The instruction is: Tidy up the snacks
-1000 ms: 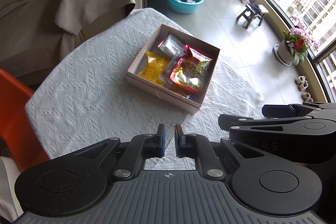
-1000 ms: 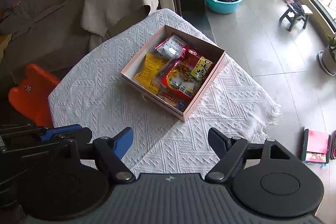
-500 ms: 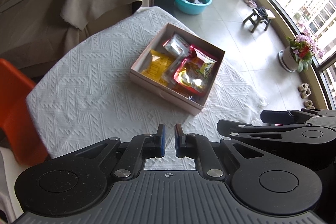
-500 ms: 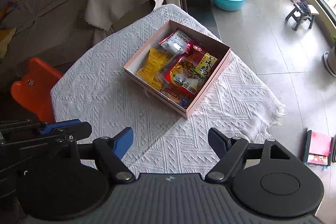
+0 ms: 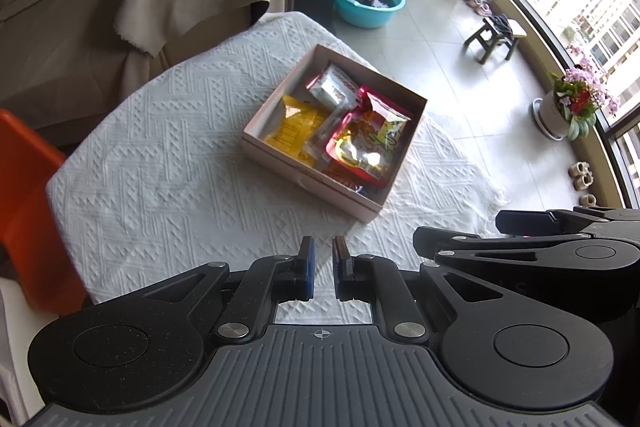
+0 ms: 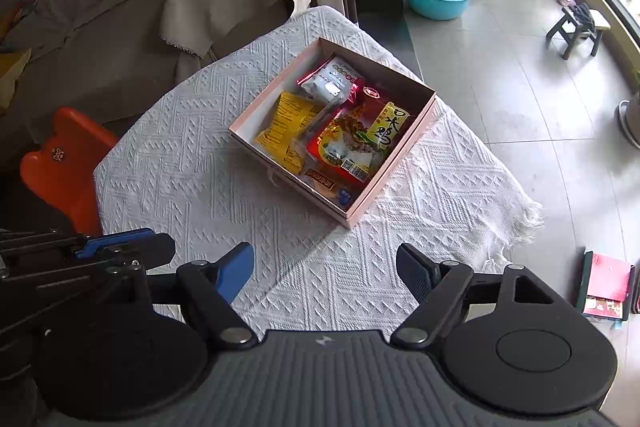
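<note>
**A:** Take the left wrist view first. What do I have?

**B:** My left gripper (image 5: 323, 269) hangs above the near part of the table (image 5: 168, 163), well back from the pink box (image 5: 308, 183). Its blue pads stand nearly together with only a thin slit between them, and nothing sits in that slit, so I call it clenched on air. I judge I hold it back and high because every packet I can see already lies inside the box.

**A:** And the box itself?

**B:** It rests on the white cloth toward the far right of the tabletop, turned so one corner aims at me. The red packet (image 5: 366, 137) lies against the right wall, its long axis running from near to far, roughly along that wall. The yellow packet (image 5: 296, 129) sits left of it, the silver packet (image 5: 334, 89) at the far corner.

**A:** Now the right wrist view.

**B:** My right gripper (image 6: 325, 273) is released, fingers spread wide over bare cloth, near the box's closest corner but apart from it. I judge the wide spread suits a flat pouch.

**A:** Orientation from here?

**B:** The red packet's printed yellow end points to the far right wall. A small dark wrapper (image 6: 320, 183) lies at the near wall; whether it is tucked under the red packet, I cannot quite tell.
</note>
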### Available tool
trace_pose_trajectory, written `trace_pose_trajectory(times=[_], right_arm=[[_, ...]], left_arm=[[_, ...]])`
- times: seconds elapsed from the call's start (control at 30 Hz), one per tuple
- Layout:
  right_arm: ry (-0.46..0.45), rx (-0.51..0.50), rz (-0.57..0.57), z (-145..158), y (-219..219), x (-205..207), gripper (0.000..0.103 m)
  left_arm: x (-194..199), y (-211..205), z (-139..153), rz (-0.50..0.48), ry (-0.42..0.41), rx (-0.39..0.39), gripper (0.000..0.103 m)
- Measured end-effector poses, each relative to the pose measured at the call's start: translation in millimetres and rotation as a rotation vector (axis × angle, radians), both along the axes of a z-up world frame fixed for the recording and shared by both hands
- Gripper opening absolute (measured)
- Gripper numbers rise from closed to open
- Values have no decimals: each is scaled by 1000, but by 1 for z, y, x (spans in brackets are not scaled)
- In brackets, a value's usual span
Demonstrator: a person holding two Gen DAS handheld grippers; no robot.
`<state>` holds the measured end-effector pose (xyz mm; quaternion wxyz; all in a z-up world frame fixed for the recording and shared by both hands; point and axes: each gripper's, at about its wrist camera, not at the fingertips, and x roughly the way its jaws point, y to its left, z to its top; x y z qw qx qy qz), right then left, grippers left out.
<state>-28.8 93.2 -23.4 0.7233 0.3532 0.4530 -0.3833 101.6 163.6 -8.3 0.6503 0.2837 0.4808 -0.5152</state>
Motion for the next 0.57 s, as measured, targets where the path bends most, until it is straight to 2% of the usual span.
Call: trace_pose_trajectory(times=[0.4, 0.47, 0.57], right_arm=[[0, 7, -12, -1, -3, -3, 79], [5, 8, -14, -3, -3, -4, 79], [9, 14, -27, -7, -4, -3, 79]], left_arm=[[-1, 0, -4, -15, -14, -15, 12], [0, 1, -7, 0, -29, -5, 12], [10, 7, -12, 40, -2, -8, 12]])
